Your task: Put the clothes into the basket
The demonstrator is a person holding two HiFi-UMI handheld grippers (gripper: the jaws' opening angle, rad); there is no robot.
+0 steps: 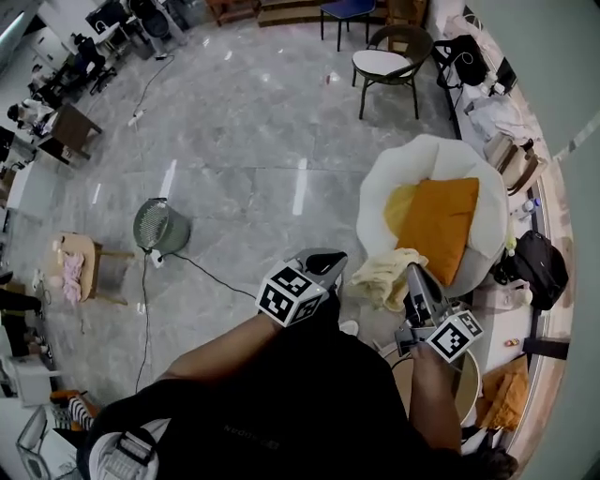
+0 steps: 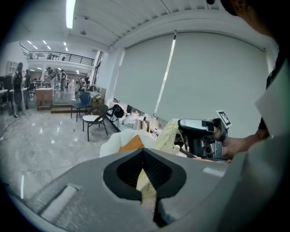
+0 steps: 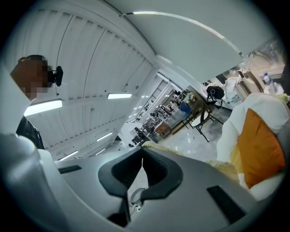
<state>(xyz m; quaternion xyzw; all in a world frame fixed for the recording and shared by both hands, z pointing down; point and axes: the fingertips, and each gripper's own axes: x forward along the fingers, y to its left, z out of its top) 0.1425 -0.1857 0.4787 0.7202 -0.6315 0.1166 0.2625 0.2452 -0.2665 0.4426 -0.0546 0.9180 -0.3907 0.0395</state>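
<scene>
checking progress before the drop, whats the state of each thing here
yellow garment: held up between both grippers
left gripper: shut on the yellow garment
right gripper: shut on the yellow garment
orange cushion: lying on the white chair
basket: partly hidden by the right arm, garment not in it
floor fan: upright, running or not unclear

Everything's sitting on a glossy grey marble-look tile floor (image 1: 244, 141). On it there's a round mesh floor fan (image 1: 160, 225) with its black cord (image 1: 145, 319) trailing over the tiles. A small wooden stool (image 1: 84, 265) is off to the left. Farther back are a dark-framed chair with a white seat (image 1: 386, 64) and a blue chair (image 1: 347, 9). A big white round lounge chair (image 1: 375, 202) sits at the right, with a black backpack (image 1: 539, 264) just beside it.
</scene>
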